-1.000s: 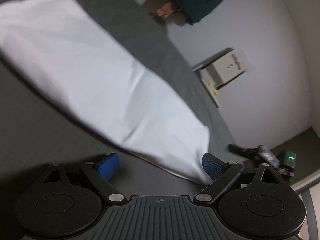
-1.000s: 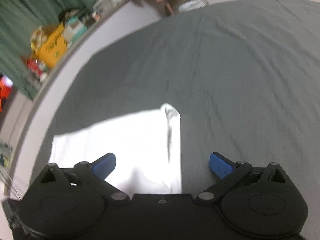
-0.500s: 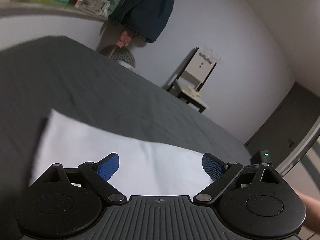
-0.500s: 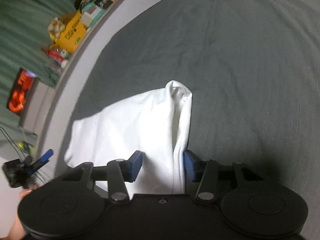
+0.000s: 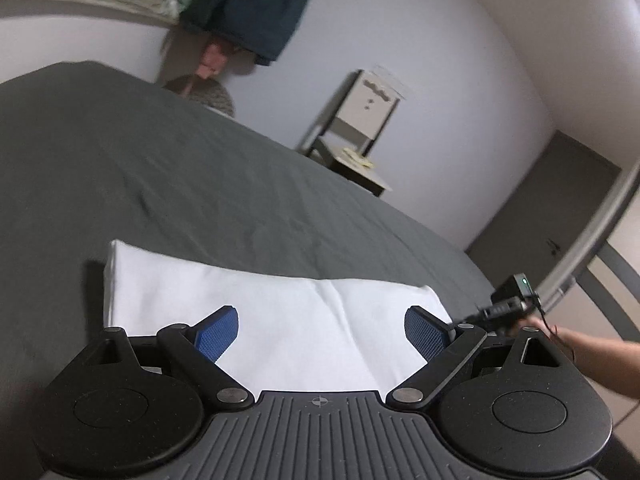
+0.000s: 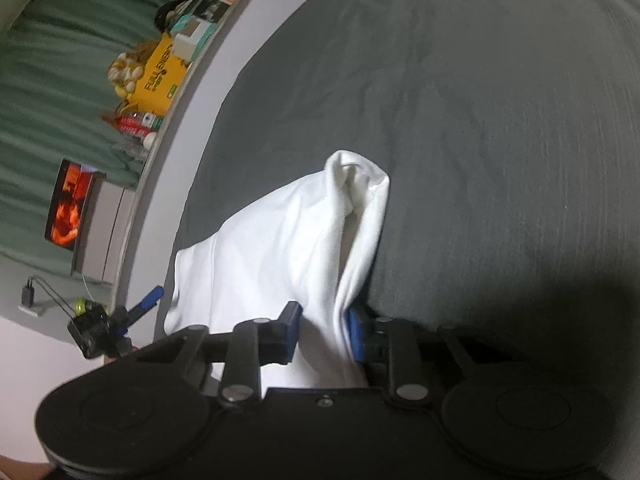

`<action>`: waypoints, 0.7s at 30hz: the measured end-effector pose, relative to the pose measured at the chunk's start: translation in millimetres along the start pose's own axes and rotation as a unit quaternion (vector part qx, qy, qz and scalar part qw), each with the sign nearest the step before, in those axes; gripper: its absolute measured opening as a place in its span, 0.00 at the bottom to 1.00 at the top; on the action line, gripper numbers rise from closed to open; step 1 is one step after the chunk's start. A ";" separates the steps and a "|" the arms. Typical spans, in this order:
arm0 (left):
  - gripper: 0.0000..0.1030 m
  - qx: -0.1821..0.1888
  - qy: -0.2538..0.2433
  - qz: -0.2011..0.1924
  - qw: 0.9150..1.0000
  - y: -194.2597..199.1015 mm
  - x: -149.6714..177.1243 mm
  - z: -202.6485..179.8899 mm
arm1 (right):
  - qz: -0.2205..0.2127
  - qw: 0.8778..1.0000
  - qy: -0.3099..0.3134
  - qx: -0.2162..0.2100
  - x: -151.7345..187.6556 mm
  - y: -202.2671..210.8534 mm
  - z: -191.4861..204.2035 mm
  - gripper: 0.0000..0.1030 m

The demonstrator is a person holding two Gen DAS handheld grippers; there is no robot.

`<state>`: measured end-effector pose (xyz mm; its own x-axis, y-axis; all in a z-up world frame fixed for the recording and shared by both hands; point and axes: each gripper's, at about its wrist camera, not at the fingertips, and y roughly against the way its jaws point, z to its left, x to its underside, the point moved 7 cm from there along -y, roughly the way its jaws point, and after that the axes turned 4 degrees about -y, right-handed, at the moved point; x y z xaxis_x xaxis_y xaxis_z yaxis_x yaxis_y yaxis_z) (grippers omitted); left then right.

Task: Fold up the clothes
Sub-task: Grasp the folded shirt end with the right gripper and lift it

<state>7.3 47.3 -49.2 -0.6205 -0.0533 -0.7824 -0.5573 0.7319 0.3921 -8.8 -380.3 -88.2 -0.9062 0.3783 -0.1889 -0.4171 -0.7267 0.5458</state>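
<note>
A white garment (image 5: 280, 304) lies folded into a long band on the dark grey bed (image 5: 160, 168). My left gripper (image 5: 320, 320) hovers open over its near edge, blue pads (image 5: 218, 332) wide apart and nothing between them. In the right wrist view the garment's (image 6: 272, 248) end is bunched and raised off the sheet. My right gripper (image 6: 322, 320) has its jaws closing, and the pads (image 6: 354, 332) press a thick fold of the cloth. The right gripper (image 5: 508, 308) also shows at the garment's far right end. The left gripper (image 6: 116, 320) appears small at the garment's other end.
A forearm (image 5: 592, 356) reaches in from the right. Beyond the bed stand a pale chair (image 5: 360, 132), a hanging dark jacket (image 5: 248, 4) and a door (image 5: 552, 208). A shelf with a yellow box (image 6: 160, 68) and a lit screen (image 6: 70, 208) line the bed's far side (image 6: 480, 120).
The right gripper's jaws went from wide apart to narrow on the garment's edge, which bunched up and rose. The left gripper rolled level and moved along the garment, still open.
</note>
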 end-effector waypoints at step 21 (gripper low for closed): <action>0.90 -0.064 0.070 -0.071 0.993 29.6 -25.4 58.3 | -0.090 0.986 0.095 0.102 17.2 2.7 139.6 0.10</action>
<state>38.7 109.8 -45.9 -0.5960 -0.2505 -0.7629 -0.7049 0.6183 0.3477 -15.8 -295.7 24.0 -0.8237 0.3626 -0.4360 -0.5671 -0.5197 0.6390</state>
